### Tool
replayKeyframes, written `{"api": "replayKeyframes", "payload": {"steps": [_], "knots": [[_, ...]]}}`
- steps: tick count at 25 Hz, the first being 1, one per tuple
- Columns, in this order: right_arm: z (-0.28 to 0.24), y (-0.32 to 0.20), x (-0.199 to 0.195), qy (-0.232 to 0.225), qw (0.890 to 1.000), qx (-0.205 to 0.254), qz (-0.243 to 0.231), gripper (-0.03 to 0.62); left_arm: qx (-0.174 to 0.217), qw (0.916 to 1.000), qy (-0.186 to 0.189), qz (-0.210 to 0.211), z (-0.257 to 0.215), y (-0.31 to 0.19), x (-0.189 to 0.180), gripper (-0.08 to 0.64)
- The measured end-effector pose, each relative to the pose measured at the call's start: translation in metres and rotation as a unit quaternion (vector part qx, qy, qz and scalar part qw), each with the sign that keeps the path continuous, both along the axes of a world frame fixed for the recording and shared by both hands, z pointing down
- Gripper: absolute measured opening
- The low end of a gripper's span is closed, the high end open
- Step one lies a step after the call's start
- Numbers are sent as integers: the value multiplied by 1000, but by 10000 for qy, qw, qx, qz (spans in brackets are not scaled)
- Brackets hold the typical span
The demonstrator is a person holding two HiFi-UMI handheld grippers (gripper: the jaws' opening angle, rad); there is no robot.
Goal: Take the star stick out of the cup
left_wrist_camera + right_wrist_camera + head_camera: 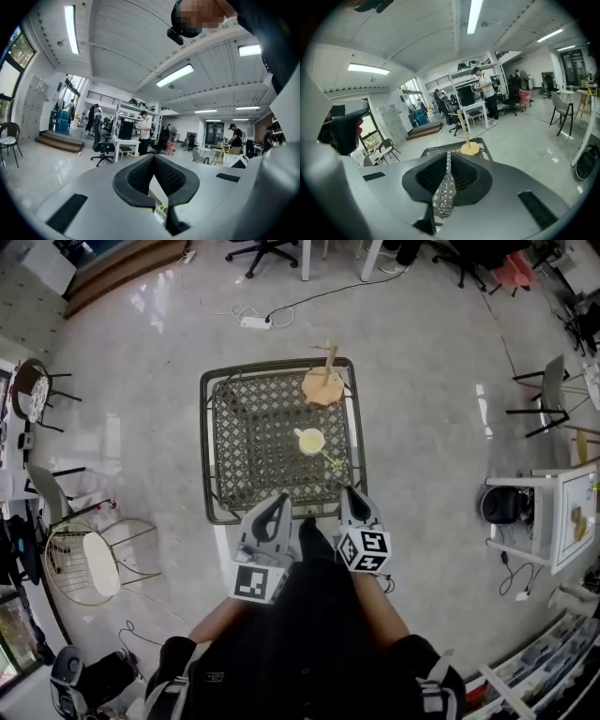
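A pale yellow cup (310, 441) stands on the metal lattice table (246, 432), right of its middle. The star stick (332, 461) leans out of the cup toward the near right, its yellow star low by the table top. My left gripper (278, 501) and right gripper (348, 493) hover side by side over the table's near edge, short of the cup, both empty. In the left gripper view the gripper (153, 156) is shut, tips touching, with a small yellow-green bit (162, 207) showing below them. The right gripper (448, 153) is shut too, with lattice behind it.
A wooden stand (323, 385) with an upright peg sits at the table's far right corner and also appears as the stand (469, 148) beyond the right jaws. A white wire chair (94, 563) is at the left, a white side table (562, 512) at the right, a power strip (254, 322) on the floor.
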State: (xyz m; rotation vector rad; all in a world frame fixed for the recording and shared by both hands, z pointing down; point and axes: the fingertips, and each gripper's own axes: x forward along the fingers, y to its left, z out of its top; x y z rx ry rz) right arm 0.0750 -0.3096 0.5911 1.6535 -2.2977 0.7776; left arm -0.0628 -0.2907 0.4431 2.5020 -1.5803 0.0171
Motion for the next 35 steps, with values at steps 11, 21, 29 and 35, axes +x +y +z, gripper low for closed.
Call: {"api": "replayKeyframes", "payload": {"steps": [11, 21, 29, 35], "knots": [[78, -50, 17, -215, 9938, -1087, 15, 67, -332, 9994, 41, -14, 24, -67, 20, 15], [138, -65, 10, -670, 9756, -2081, -207, 112, -553, 9984, 33, -139, 41, -97, 26, 15], [163, -70, 5, -753, 9667, -2422, -342, 114, -645, 9975, -44, -283, 49, -106, 23, 15], [173, -70, 2, -504, 9658, -2519, -358, 39, -670, 9971, -54, -363, 52, -104, 17, 15]]}}
